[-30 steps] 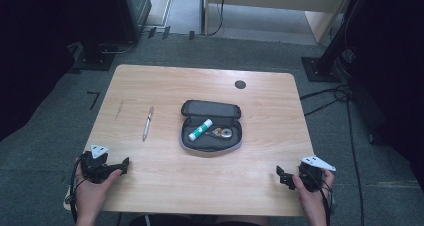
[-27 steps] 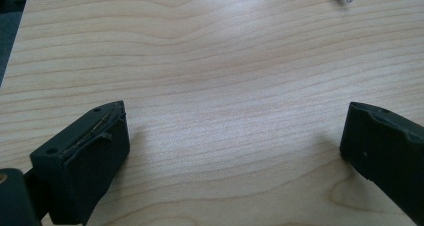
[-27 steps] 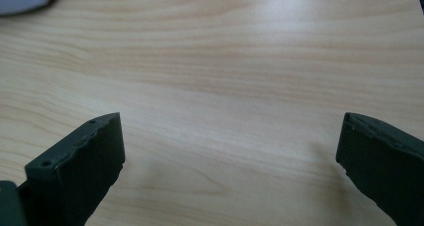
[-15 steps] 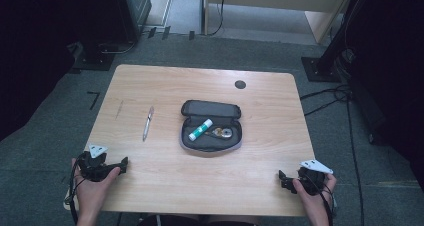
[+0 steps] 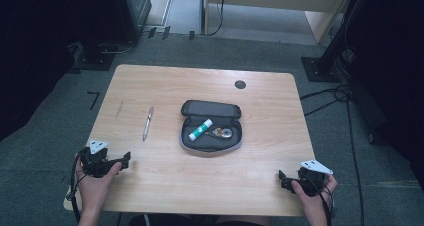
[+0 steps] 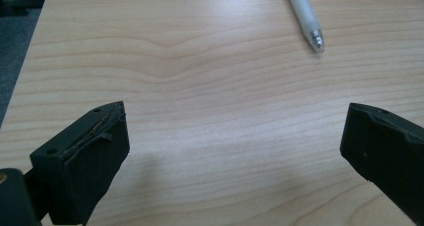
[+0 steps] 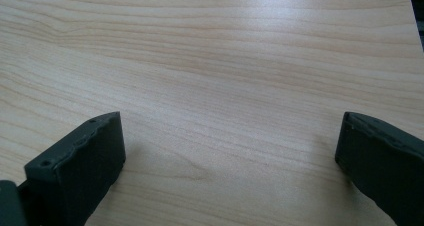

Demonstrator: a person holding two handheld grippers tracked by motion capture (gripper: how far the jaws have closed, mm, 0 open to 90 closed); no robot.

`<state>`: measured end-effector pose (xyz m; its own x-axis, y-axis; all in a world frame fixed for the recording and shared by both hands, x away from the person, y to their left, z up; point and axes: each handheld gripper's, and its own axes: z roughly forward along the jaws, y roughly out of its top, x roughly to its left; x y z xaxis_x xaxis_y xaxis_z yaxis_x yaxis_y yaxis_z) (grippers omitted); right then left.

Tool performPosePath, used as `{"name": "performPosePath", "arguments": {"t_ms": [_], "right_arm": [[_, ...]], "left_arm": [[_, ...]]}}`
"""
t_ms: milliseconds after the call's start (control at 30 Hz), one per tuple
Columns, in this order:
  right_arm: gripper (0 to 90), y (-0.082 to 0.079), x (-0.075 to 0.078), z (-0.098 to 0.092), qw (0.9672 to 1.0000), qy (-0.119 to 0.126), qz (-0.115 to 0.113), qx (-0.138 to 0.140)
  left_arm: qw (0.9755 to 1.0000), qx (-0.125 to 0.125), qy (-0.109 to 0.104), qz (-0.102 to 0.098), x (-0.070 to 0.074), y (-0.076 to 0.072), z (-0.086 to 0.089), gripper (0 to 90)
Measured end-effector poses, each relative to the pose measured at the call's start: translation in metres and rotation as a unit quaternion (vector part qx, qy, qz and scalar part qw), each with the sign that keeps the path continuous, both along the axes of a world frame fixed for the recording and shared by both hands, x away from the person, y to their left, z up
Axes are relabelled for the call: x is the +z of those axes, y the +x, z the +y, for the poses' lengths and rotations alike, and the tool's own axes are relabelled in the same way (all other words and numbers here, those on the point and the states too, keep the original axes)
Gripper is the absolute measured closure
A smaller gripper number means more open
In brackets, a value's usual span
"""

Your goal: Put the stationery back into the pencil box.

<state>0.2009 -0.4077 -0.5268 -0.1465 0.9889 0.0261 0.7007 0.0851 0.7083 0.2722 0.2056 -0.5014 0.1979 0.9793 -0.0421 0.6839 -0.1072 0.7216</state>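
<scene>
A light wooden table with rounded corners [image 5: 165,196] is seen from above, standing on a grey floor. Near its middle lies an open dark grey zip-up pencil case [image 5: 211,127], its lid folded back away from the person. Inside it rest a white glue stick with a green band [image 5: 200,129] and, just beside that, a small round metallic object [image 5: 223,133] too small to identify. To the left of the case, apart from it, lies a slim white and silver pen [image 5: 147,123], roughly lengthwise to the table. At the near left corner a hand holds the left gripper [image 5: 125,159] low over the wood; its jaws stand wide apart with nothing between them, and its own view shows the pen's silver tip ahead. At the near right edge the other hand holds the right gripper [image 5: 283,180], likewise gaping wide and empty over bare wood, well away from the case.
</scene>
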Motion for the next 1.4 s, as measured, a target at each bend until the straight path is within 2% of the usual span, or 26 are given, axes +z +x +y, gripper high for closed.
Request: {"name": "performPosePath", "arguments": {"t_ms": [100,167,233,267,400,467,500,567,633,767,900,967,1067,1133,1167,1267,1300,1400], "right_arm": [[0.0,0.000,0.000,0.000,1.0000,0.000,0.000,0.000],[0.0,0.000,0.000,0.000,1.0000,0.000,0.000,0.000],[0.0,0.000,0.000,0.000,1.0000,0.002,-0.001,-0.001],[0.0,0.000,0.000,0.000,1.0000,0.001,-0.001,-0.001],[0.0,0.000,0.000,0.000,1.0000,0.001,-0.001,-0.001],[0.0,0.000,0.000,0.000,1.0000,0.001,-0.001,0.000],[0.0,0.000,0.000,0.000,1.0000,0.001,-0.001,0.000],[0.0,0.000,0.000,0.000,1.0000,0.000,-0.001,0.000],[0.0,0.000,0.000,0.000,1.0000,0.001,-0.001,0.000],[0.0,0.000,0.000,0.000,1.0000,0.000,-0.001,0.000],[0.0,0.000,0.000,0.000,1.0000,0.000,-0.001,0.000],[0.0,0.000,0.000,0.000,1.0000,0.000,-0.001,-0.001],[0.0,0.000,0.000,0.000,1.0000,0.000,-0.001,-0.001],[0.0,0.000,0.000,0.000,1.0000,0.001,-0.002,-0.001],[0.0,0.000,0.000,0.000,1.0000,0.001,-0.002,-0.001],[0.0,0.000,0.000,0.000,1.0000,0.001,-0.002,-0.001],[0.0,0.000,0.000,0.000,1.0000,0.001,-0.002,-0.001],[0.0,0.000,0.000,0.000,1.0000,0.001,-0.002,-0.001]], "left_arm": [[1.0000,0.001,-0.001,0.002,0.000,0.005,-0.003,0.0],[0.9999,0.006,-0.012,-0.001,0.002,0.008,-0.006,0.0],[0.9999,0.002,-0.012,0.000,0.002,0.009,-0.008,0.0],[1.0000,-0.001,-0.006,0.000,0.002,0.012,-0.010,0.0],[0.9999,-0.006,-0.008,0.005,0.003,0.017,-0.009,0.0],[0.9996,-0.016,-0.009,0.021,0.005,0.024,-0.010,0.0],[0.9996,-0.016,-0.009,0.021,0.005,0.024,-0.010,0.0],[0.9989,-0.031,-0.006,0.033,0.005,0.033,-0.014,0.0],[0.9990,-0.035,-0.003,0.030,0.008,0.037,-0.016,4.5],[0.9985,-0.046,0.001,0.030,0.010,0.043,-0.023,5.9],[0.9982,-0.049,-0.003,0.033,0.010,0.051,-0.028,6.9],[0.9980,-0.053,-0.003,0.034,0.009,0.054,-0.031,11.0],[0.9981,-0.054,0.008,0.028,0.008,0.056,-0.037,15.2],[0.9976,-0.059,0.002,0.035,0.006,0.059,-0.039,15.8],[0.9977,-0.057,0.004,0.036,0.005,0.061,-0.041,19.6],[0.9978,-0.054,-0.002,0.038,0.003,0.063,-0.043,23.1],[0.9979,-0.053,-0.001,0.038,0.002,0.064,-0.045,28.5],[0.9979,-0.051,0.003,0.041,-0.001,0.069,-0.048,36.1]]}}
